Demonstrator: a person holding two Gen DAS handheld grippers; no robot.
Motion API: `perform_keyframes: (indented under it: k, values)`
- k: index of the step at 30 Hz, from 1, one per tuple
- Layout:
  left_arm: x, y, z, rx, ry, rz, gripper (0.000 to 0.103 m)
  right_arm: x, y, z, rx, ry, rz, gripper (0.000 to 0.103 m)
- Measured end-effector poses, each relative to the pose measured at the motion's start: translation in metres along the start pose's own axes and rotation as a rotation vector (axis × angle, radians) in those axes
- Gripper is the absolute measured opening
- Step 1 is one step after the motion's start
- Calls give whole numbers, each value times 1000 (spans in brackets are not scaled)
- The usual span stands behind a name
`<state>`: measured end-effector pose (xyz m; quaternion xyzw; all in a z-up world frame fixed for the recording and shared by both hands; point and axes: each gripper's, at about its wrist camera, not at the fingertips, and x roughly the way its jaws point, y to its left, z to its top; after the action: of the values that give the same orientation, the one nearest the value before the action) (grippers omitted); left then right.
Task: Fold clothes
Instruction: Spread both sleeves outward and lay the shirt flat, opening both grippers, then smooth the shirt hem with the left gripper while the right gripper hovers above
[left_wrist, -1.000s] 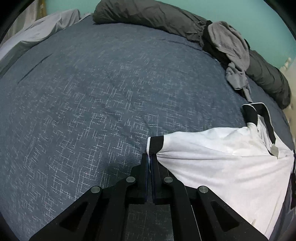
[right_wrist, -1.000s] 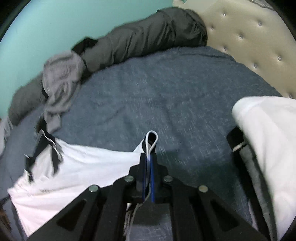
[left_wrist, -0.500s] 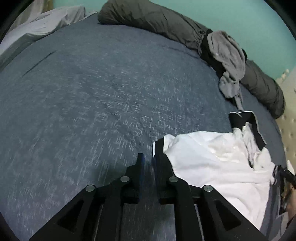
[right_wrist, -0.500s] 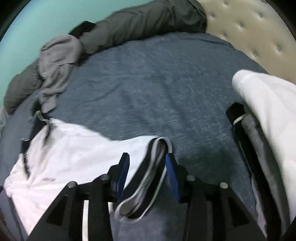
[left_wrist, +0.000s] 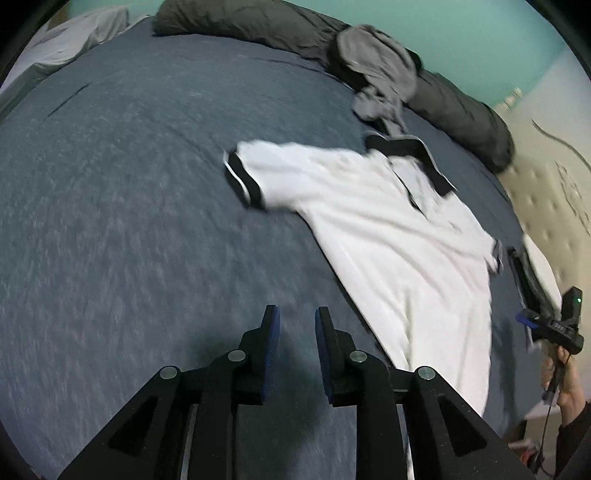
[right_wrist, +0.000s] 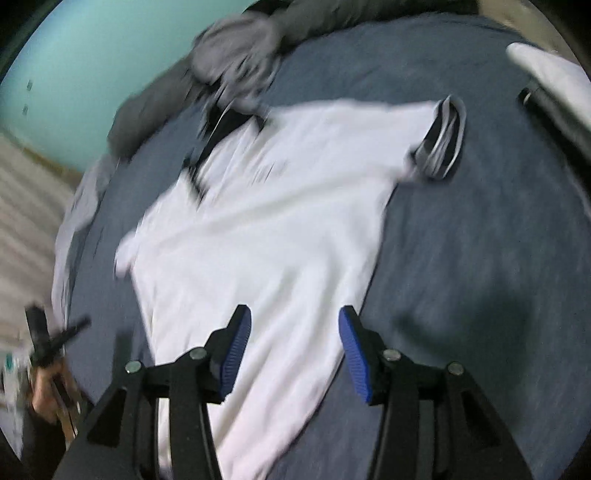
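Note:
A white polo shirt (left_wrist: 399, 236) with black collar and black sleeve cuffs lies spread flat on the blue bedspread (left_wrist: 129, 221), both sleeves stretched out to the sides. My left gripper (left_wrist: 297, 314) hovers over bare bedspread to the left of the shirt's hem; its jaws are opening and nothing is between them. In the right wrist view the shirt (right_wrist: 266, 229) fills the middle. My right gripper (right_wrist: 293, 314) hangs above the shirt's lower part, jaws opening, pads clear of the cloth. The other gripper and a hand (left_wrist: 565, 373) show at the right edge of the left wrist view.
A dark grey rolled duvet (left_wrist: 280, 29) runs along the far side by the teal wall, with a crumpled grey garment (left_wrist: 380, 74) on it. A white and dark pile of clothes (right_wrist: 554, 85) sits at the right near the padded headboard (left_wrist: 554, 192). Light bedding (left_wrist: 66, 40) lies at far left.
Both grippers let go of the sleeve cuffs, opened and pulled back toward the hem. The shirt now lies spread flat with its sleeves out.

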<state>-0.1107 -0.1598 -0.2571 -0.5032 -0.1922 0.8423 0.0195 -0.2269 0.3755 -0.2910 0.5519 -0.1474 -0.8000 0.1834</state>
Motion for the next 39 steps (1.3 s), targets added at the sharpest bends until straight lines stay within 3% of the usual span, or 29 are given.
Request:
perform_keyframes:
  k: [6, 9, 16, 22, 25, 27, 32, 39]
  values:
    - [-27, -19, -52, 39, 35, -37, 26, 8, 38, -76, -74, 125, 32, 50]
    - [-43, -26, -72, 42, 30, -58, 27, 10, 42, -110, -37, 154, 52, 50]
    - [-74, -37, -101, 55, 18, -68, 31, 18, 42, -161, -8, 239, 54, 50]
    - [-97, -42, -116, 60, -7, -84, 34, 29, 39, -186, 17, 274, 56, 50]
    - [-98, -43, -120, 64, -5, -83, 36, 31, 39, -189, 17, 282, 52, 37]
    - [-98, -42, -123, 57, -3, -87, 37, 34, 39, -193, 7, 290, 53, 9]
    - [-85, -47, -132, 49, 27, -118, 38, 14, 40, -192, -16, 225, 48, 5]
    - [-53, -64, -140, 67, 92, -131, 39, -54, 18, -171, -32, 62, 6, 4]
